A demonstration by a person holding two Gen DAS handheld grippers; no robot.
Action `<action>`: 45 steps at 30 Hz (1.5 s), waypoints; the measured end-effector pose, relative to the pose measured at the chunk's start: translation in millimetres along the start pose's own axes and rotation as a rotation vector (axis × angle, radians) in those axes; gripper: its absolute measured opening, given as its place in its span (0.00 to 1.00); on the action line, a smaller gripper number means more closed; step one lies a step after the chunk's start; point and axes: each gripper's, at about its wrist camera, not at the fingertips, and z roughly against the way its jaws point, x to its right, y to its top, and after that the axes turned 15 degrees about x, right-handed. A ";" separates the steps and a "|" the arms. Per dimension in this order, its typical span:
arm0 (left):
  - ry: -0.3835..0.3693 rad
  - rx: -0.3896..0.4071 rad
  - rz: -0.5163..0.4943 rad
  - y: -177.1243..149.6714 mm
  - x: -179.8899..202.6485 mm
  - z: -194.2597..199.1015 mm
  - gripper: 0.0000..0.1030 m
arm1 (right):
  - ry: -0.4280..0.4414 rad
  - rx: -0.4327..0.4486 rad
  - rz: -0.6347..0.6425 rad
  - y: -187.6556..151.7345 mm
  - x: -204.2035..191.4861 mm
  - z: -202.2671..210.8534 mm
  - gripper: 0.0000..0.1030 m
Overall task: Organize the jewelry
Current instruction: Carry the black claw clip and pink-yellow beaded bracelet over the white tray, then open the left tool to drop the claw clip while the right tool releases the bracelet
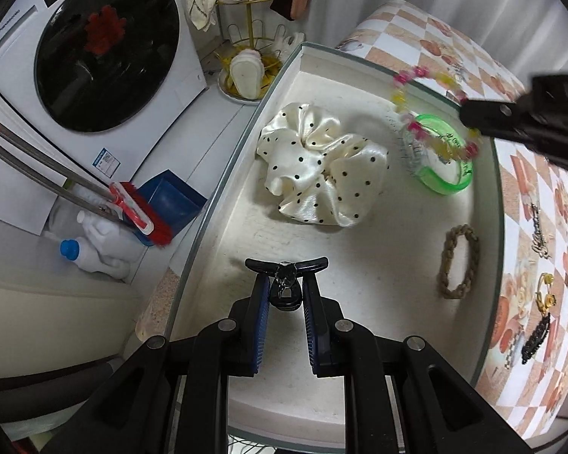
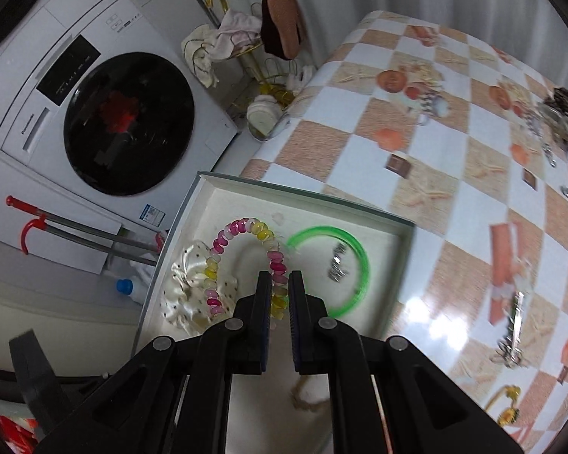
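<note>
A white box lid tray (image 1: pixel 223 185) lies on the table edge. In it lie a cream polka-dot scrunchie (image 1: pixel 322 162), a green round case (image 1: pixel 445 166) and a braided brown ring (image 1: pixel 459 261). My left gripper (image 1: pixel 286 287) is shut on a black hair claw clip (image 1: pixel 286 278) low over the tray's near part. My right gripper (image 2: pixel 280 283) is shut on a pink-and-yellow spiral hair tie (image 2: pixel 242 249) and holds it above the tray, over the scrunchie (image 2: pixel 193 283) and green case (image 2: pixel 356 265). The hair tie also shows in the left wrist view (image 1: pixel 428 113).
The table has a checkered orange-and-white cloth (image 2: pixel 435 151). Hair clips and jewelry lie on it at right (image 1: pixel 541 302) (image 2: pixel 511 325) and far right (image 2: pixel 560 121). A washing machine (image 1: pixel 94 56), broom and dustpan (image 1: pixel 163 208), bottles and a gold rack (image 1: pixel 246 19) stand left of the table.
</note>
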 end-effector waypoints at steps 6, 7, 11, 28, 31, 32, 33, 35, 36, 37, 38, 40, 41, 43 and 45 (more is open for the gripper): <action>0.013 -0.006 -0.005 -2.2 0.9 -5.5 0.22 | -0.003 -0.022 0.026 4.5 -9.8 -25.6 0.09; 0.015 -0.007 -0.005 -2.7 0.9 -6.1 0.22 | -0.005 -0.026 0.030 4.9 -10.9 -28.9 0.09; 0.026 -0.008 -0.011 -3.9 1.1 -7.2 0.22 | -0.009 -0.045 0.044 5.0 -13.6 -42.1 0.09; 0.052 -0.038 -0.052 -2.0 5.8 -10.6 0.23 | -0.021 -0.117 0.064 -2.8 -13.1 -74.5 0.10; 0.063 -0.043 -0.056 -0.9 7.6 -10.6 0.23 | -0.018 -0.130 0.063 -3.0 -14.7 -78.1 0.10; 0.065 -0.043 -0.056 -0.7 7.7 -10.5 0.23 | -0.015 -0.133 0.062 -2.8 -15.0 -78.6 0.10; 0.067 -0.043 -0.056 -0.8 8.3 -10.2 0.23 | -0.012 -0.134 0.061 -2.6 -15.2 -78.6 0.11; 0.070 -0.043 -0.058 0.0 8.7 -9.2 0.23 | -0.002 -0.129 0.056 -0.8 -15.0 -76.2 0.18; 0.071 -0.044 -0.060 0.3 9.1 -8.6 0.23 | 0.004 -0.125 0.053 0.0 -14.8 -73.8 0.20; 0.071 -0.045 -0.062 0.8 9.5 -8.0 0.23 | 0.014 -0.117 0.048 1.6 -14.8 -70.6 0.25; 0.071 -0.046 -0.063 0.4 9.5 -7.6 0.23 | 0.023 -0.106 0.045 3.6 -15.1 -66.5 0.32; 0.071 -0.046 -0.067 1.5 10.3 -6.2 0.23 | 0.032 -0.087 0.039 7.0 -15.2 -59.6 0.45; 0.070 -0.047 -0.067 1.3 10.3 -5.9 0.23 | 0.039 -0.075 0.033 9.0 -15.0 -55.3 0.48; 0.070 -0.049 -0.070 1.9 11.7 -4.4 0.80 | 0.053 -0.067 0.021 11.4 -14.6 -49.5 0.50; 0.075 -0.004 -0.060 3.8 12.0 3.8 0.98 | 0.060 -0.062 0.010 13.0 -13.7 -43.9 0.53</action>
